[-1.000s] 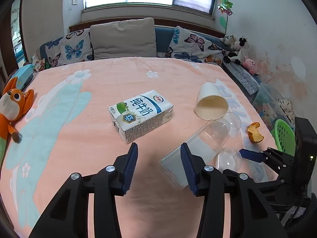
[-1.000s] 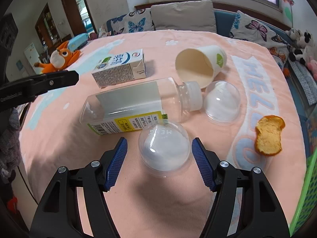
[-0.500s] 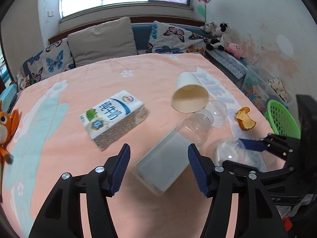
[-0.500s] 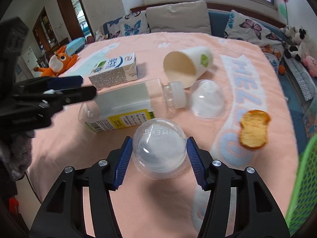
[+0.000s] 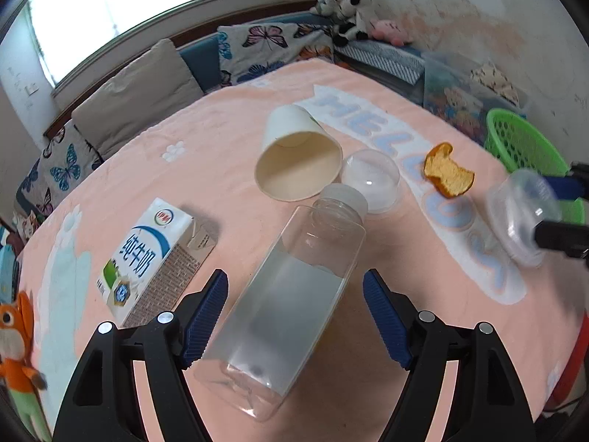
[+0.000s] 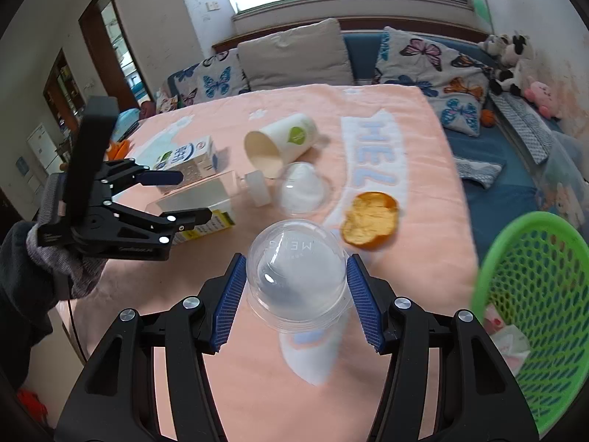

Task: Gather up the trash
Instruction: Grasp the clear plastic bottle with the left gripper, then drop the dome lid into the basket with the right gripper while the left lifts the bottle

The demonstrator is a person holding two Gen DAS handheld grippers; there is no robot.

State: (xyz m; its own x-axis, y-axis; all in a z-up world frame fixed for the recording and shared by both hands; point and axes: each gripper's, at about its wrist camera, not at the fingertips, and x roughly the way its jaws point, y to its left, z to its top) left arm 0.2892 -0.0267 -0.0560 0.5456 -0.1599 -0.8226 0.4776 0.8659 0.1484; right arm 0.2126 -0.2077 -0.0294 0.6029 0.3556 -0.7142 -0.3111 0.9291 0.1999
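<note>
Above the table's right edge, the right gripper (image 6: 296, 296) clamps a clear dome lid (image 6: 296, 274) — green basket (image 6: 537, 294) just beside. Left gripper (image 5: 294, 316) spread wide around the lying plastic bottle (image 5: 283, 309) — milk carton (image 5: 154, 258), paper cup (image 5: 298, 154), second dome lid (image 5: 370, 176) and orange peel (image 5: 447, 176) crowd nearby.

Both hand-held grippers — left (image 5: 292, 315), right (image 6: 292, 296) — are matte black frames with silver screws and ribbed blue pads (image 6: 227, 296); a grey knit glove (image 6: 55, 261) and dark sleeve (image 6: 14, 287) show.

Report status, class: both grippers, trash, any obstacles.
Right gripper shut on dome lid, lifted. Left gripper open around bottle. Green basket right, path unobstructed.
</note>
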